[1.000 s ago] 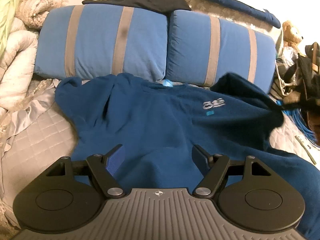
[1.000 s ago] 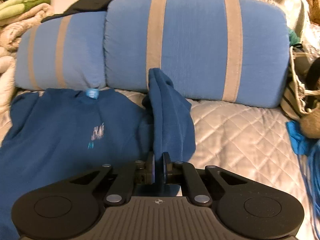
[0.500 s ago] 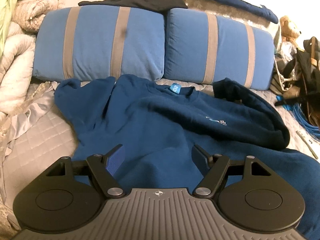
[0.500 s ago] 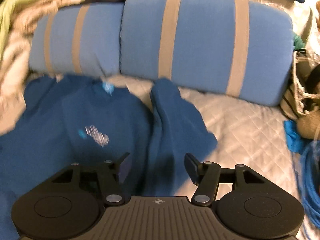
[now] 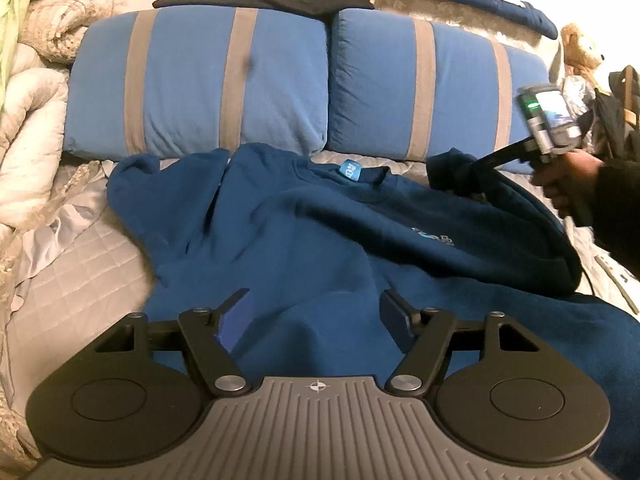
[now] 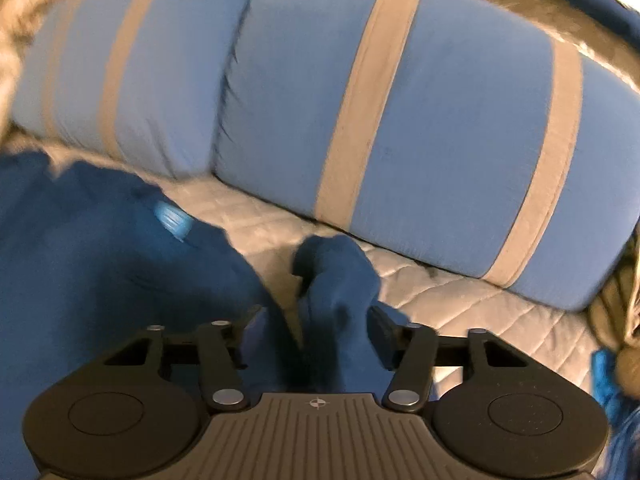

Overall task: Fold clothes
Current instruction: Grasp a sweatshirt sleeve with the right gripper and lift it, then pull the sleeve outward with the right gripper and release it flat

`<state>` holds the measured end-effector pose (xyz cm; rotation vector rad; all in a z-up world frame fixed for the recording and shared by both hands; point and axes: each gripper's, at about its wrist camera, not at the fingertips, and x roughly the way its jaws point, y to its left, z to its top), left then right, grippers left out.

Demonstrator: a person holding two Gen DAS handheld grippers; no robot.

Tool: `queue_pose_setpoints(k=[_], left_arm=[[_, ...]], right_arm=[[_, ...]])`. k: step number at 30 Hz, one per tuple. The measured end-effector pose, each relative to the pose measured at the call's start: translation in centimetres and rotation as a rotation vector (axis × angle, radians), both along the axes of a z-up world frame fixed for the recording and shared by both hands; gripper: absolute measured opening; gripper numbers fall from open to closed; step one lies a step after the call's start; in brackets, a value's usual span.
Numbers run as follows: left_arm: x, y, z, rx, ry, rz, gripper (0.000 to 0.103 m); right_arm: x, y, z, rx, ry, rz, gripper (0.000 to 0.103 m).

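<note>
The blue sweatshirt (image 5: 304, 240) is lying soft and floppy on the bed (image 5: 76, 264) — both grippers, left gripper (image 5: 316, 316) and right gripper (image 6: 316, 328), are spread wide, so pinching its sleeve (image 6: 340, 280) edge looks best.

You had a bed (image 5: 76, 272) with a grey quilted cover. A dark blue sweatshirt (image 5: 304, 248) lay spread across it, one sleeve (image 6: 340, 280) stretched toward two blue pillows (image 5: 200, 84) with tan stripes, which sat side by side at its head.
</note>
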<state>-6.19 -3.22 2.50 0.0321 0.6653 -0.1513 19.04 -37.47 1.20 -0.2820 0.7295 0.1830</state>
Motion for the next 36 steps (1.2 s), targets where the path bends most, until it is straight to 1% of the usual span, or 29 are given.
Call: queue_pose_setpoints(k=[1,2,4,7,9,11,13,14,17,20,21,22,23,24,25,26,28,29,30,32,36], left_arm=[[0.1,0.0,0.0,-0.003,0.003,-0.001,0.068],[0.2,0.0,-0.1,-0.007,0.009,-0.002,0.067],[0.4,0.1,-0.2,-0.017,0.018,-0.004,0.067],[0.4,0.4,-0.2,-0.035,0.021,-0.002,0.066],[0.2,0.2,-0.1,-0.031,0.014,-0.003,0.066],[0.2,0.2,-0.1,-0.033,0.009,-0.006,0.066],[0.2,0.3,-0.2,-0.038,0.006,-0.008,0.066],[0.2,0.3,-0.2,-0.042,0.006,-0.008,0.066],[0.3,0.4,-0.2,-0.048,0.009,-0.010,0.066],[0.3,0.4,-0.2,-0.044,0.007,-0.012,0.066],[0.3,0.4,-0.2,-0.041,0.006,-0.013,0.066],[0.3,0.3,-0.2,-0.039,0.006,-0.013,0.066],[0.3,0.3,-0.2,-0.039,0.007,-0.014,0.066],[0.3,0.3,-0.2,-0.041,0.009,-0.015,0.066],[0.3,0.3,-0.2,-0.042,0.010,-0.016,0.066],[0.3,0.3,-0.2,-0.044,0.011,-0.016,0.066],[0.3,0.4,-0.2,-0.046,0.012,-0.016,0.066],[0.4,0.4,-0.2,-0.047,0.012,-0.016,0.066],[0.4,0.4,-0.2,-0.046,0.011,-0.016,0.066],[0.4,0.3,-0.2,-0.040,0.013,-0.014,0.066],[0.6,0.0,-0.2,-0.028,0.020,-0.013,0.066]], right_arm=[[0.5,0.2,-0.3,-0.019,0.007,-0.001,0.007],[1.0,0.3,-0.6,-0.028,0.012,0.000,0.008],[1.1,-0.3,0.5,0.020,-0.041,-0.013,0.007],[0.1,-3.1,4.3,0.178,-0.144,-0.071,0.007],[-0.8,-6.7,6.9,0.297,-0.200,-0.144,0.007],[-1.7,-10.8,8.7,0.397,-0.224,-0.225,0.007],[-2.9,-15.0,8.9,0.449,-0.205,-0.298,0.007],[-3.4,-17.0,8.5,0.465,-0.182,-0.336,0.007],[-5.1,-22.5,4.9,0.475,-0.062,-0.481,0.008],[-7.1,-26.9,1.0,0.470,0.067,-0.623,0.008],[-7.7,-27.9,-0.2,0.471,0.100,-0.654,0.011],[-8.1,-28.6,-0.6,0.473,0.108,-0.660,0.014],[-8.5,-29.1,-0.7,0.474,0.103,-0.654,0.015],[-8.8,-29.6,-0.8,0.475,0.099,-0.648,0.019],[-9.1,-30.1,-0.9,0.476,0.095,-0.642,0.025],[-9.5,-30.7,-1.0,0.478,0.090,-0.636,0.029],[-10.2,-31.7,-1.2,0.480,0.082,-0.624,0.048],[-10.5,-32.2,-1.3,0.481,0.078,-0.618,0.052],[-10.8,-32.7,-1.4,0.482,0.073,-0.612,0.055],[-10.2,-33.7,-1.7,0.521,0.071,-0.604,0.055],[-8.4,-35.4,-2.9,0.600,0.089,-0.652,0.055]])
